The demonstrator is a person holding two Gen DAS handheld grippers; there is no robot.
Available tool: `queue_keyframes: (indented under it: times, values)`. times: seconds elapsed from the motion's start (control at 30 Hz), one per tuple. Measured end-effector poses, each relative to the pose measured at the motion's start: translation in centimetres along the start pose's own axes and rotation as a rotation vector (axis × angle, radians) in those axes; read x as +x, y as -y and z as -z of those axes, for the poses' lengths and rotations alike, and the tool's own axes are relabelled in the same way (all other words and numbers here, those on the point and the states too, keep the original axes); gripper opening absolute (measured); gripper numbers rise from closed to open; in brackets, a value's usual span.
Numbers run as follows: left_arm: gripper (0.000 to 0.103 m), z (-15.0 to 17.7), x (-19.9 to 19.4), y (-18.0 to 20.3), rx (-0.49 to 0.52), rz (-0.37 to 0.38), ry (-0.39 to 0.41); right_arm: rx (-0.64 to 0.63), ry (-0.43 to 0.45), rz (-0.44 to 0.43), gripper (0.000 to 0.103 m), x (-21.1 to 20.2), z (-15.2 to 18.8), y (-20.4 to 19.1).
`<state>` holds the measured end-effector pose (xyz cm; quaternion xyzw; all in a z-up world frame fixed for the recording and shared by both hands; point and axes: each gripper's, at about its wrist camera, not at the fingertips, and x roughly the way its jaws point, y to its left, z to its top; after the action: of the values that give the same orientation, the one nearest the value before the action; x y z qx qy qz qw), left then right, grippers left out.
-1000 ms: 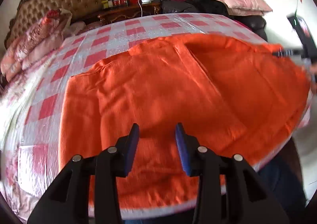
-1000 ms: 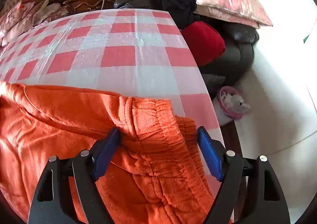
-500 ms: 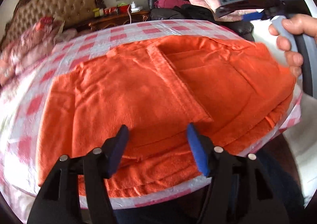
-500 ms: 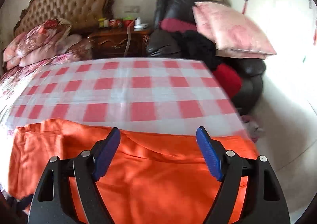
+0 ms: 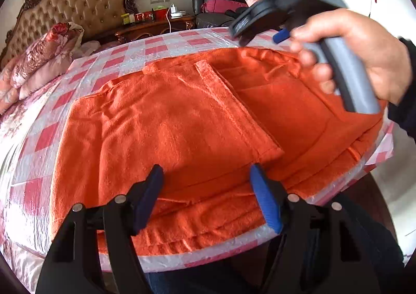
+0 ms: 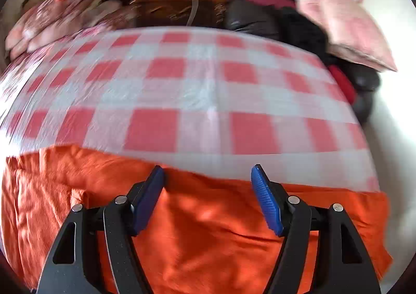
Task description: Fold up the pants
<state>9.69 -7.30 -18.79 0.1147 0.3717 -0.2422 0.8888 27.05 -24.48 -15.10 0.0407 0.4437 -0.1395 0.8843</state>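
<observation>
One fold's down on the orange pants [image 5: 182, 122]; left tongs [image 5: 205, 190] opening, right tongs [image 6: 208, 190] closing, both empty. Next: grab an edge, fold again.

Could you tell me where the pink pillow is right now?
In the right wrist view, the pink pillow sits upper right, on the black leather chair beyond the checked tablecloth.

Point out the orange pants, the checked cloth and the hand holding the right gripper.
orange pants [image 5: 182, 122], left wrist view, on the folded top layer.
checked cloth [image 6: 197, 80], right wrist view, on a bare stretch beyond the pants.
hand [image 5: 364, 52], left wrist view, on the back of the hand around the grey handle.
</observation>
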Motion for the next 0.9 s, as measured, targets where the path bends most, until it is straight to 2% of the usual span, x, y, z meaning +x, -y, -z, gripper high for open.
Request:
queue_keyframes:
  times: [0.03, 0.07, 0.13, 0.2, 0.23, 0.33, 0.37, 0.4, 0.47, 0.57, 0.7, 0.8, 0.87, 0.9]
  values:
    - [0.069, 0.0, -0.8, -0.6, -0.029, 0.005, 0.036, 0.016, 0.026, -0.052, 0.067, -1.8, 0.6, 0.6]
    - [0.069, -0.1, -2.1, -1.9, -0.086, 0.01, 0.087, 0.019, 0.029, -0.068, 0.068, -2.6, 1.0, 0.7]
    - [0.068, 0.0, -3.7, -4.9, -0.204, 0.006, 0.129, 0.004, 0.011, -0.106, 0.068, -3.9, 2.7, 0.9]
    - [0.057, 0.6, -4.5, -8.1, -0.323, -0.001, 0.129, -0.011, -0.04, -0.109, 0.068, -3.6, 4.4, 1.0]
    - [0.056, 1.2, -5.0, -10.4, -0.403, -0.015, 0.122, -0.015, -0.064, -0.107, 0.068, -3.3, 5.1, 1.0]
    - [0.053, 2.5, -5.4, -14.2, -0.491, -0.024, 0.094, -0.043, -0.128, -0.069, 0.068, -1.8, 7.5, 1.0]
    - [0.051, 3.2, -5.5, -15.3, -0.519, -0.024, 0.083, -0.056, -0.125, -0.053, 0.071, -1.5, 8.0, 1.0]
    - [0.05, 3.8, -5.5, -16.3, -0.546, -0.018, 0.071, -0.069, -0.101, -0.04, 0.072, -1.7, 8.4, 0.9]
    - [0.046, 5.1, -5.3, -17.9, -0.606, 0.01, 0.043, -0.063, -0.105, -0.019, 0.072, -2.1, 8.4, 0.9]
    - [0.038, 6.2, -4.5, -19.0, -0.702, 0.133, 0.022, -0.034, -0.064, -0.118, 0.072, -4.7, 8.1, 0.0]
    - [0.038, 7.5, -3.8, -20.2, -0.855, 0.265, 0.031, -0.184, -0.014, -0.255, 0.07, -8.2, 9.3, -5.1]
    - [0.035, 8.7, -3.3, -21.1, -0.968, 0.375, 0.026, -0.263, -0.051, -0.324, 0.055, -9.0, 11.0, -8.6]
    - [0.034, 9.4, -2.8, -21.5, -1.049, 0.446, 0.015, -0.336, -0.085, -0.301, 0.034, -8.3, 12.4, -10.4]
    - [0.034, 9.9, -2.5, -21.7, -1.089, 0.485, 0.012, -0.344, -0.109, -0.299, 0.029, -8.0, 13.1, -10.7]
